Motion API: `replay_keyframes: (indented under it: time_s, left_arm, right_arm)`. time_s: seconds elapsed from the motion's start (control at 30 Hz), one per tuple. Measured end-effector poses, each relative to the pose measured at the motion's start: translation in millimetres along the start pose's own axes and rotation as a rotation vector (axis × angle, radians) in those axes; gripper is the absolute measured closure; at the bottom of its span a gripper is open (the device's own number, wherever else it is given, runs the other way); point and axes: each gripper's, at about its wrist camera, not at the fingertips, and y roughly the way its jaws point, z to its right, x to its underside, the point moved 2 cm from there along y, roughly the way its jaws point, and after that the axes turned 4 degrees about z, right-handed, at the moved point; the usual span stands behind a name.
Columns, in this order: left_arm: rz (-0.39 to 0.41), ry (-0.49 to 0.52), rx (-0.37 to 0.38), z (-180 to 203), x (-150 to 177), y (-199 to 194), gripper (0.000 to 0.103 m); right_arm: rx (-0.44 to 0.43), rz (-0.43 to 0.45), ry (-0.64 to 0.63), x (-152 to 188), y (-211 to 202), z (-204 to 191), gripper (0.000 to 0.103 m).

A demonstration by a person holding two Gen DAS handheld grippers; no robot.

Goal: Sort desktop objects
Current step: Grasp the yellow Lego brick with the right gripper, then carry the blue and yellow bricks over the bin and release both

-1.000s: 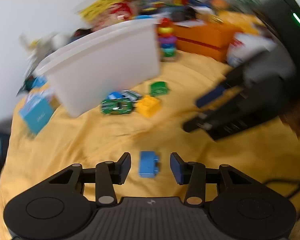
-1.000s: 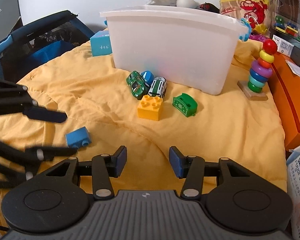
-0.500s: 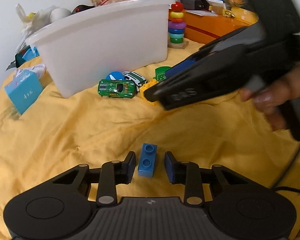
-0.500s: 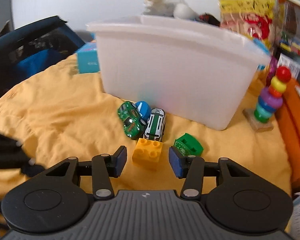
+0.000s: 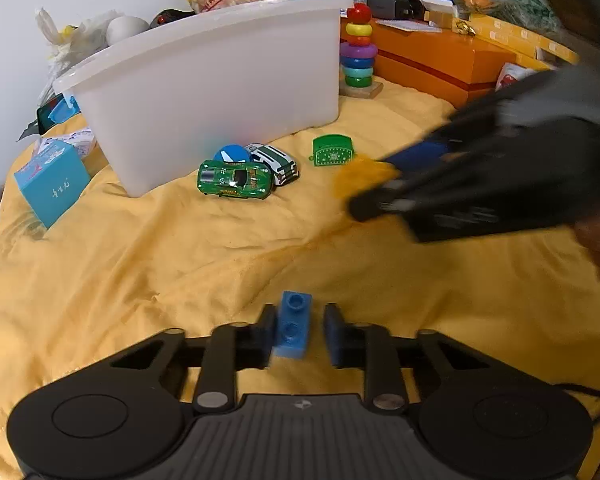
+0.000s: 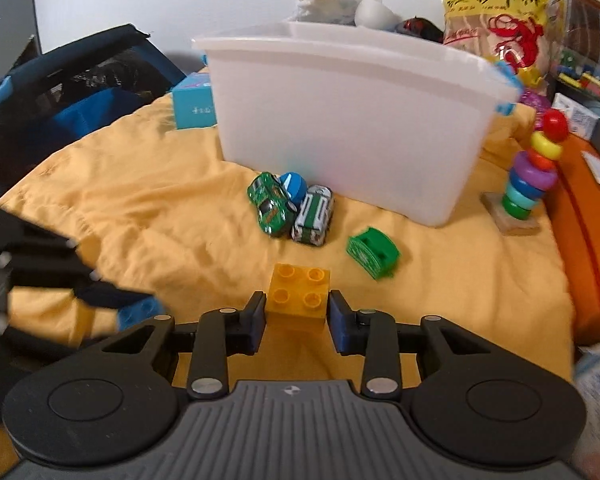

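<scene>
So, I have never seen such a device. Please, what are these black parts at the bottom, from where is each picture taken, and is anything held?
Each picture comes from a camera mounted on a hand-held claw, looking forward along its two fingers. A person carries one in each hand; there is no robot. The left claw has a small blue brick between its open fingers. The right claw straddles a yellow brick, not yet clamped. On the yellow cloth lie toy cars, a green toy and a white bin.
</scene>
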Motion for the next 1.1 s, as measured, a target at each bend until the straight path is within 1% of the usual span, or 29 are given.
replay_keyframes:
  time_s: [0.03,0.13,0.27,0.37,0.67,0.8,1.0,1.1]
  left_arm:
    - [0.001,-0.004,-0.002,0,0,-1,0.083]
    - [0.0,-0.025,-0.002,1,3,-2,0.084]
    - [0.005,-0.037,-0.01,3,3,-6,0.086]
    - [0.043,-0.033,-0.018,3,-6,-15,0.086]
    - [0.176,0.024,-0.062,-3,-56,-44,0.086]
    - [0.238,0.038,-0.085,-13,-81,-53,0.086]
    - [0.347,0.05,-0.141,-39,-133,-65,0.086]
    - [0.391,0.063,-0.175,-48,-158,-65,0.086]
  right_arm:
    - [0.001,-0.001,-0.002,4,-6,1,0.067]
    - [0.01,-0.011,0.01,18,-21,4,0.067]
    - [0.008,-0.036,0.032,33,-27,7,0.067]
    - [0.011,-0.016,0.035,30,-33,9,0.067]
    - [0.043,0.129,0.024,-10,-57,23,0.067]
    - [0.054,0.193,0.0,-34,-62,29,0.067]
    - [0.064,0.281,0.002,-76,-59,43,0.067]
    - [0.071,0.309,-0.009,-97,-52,49,0.067]
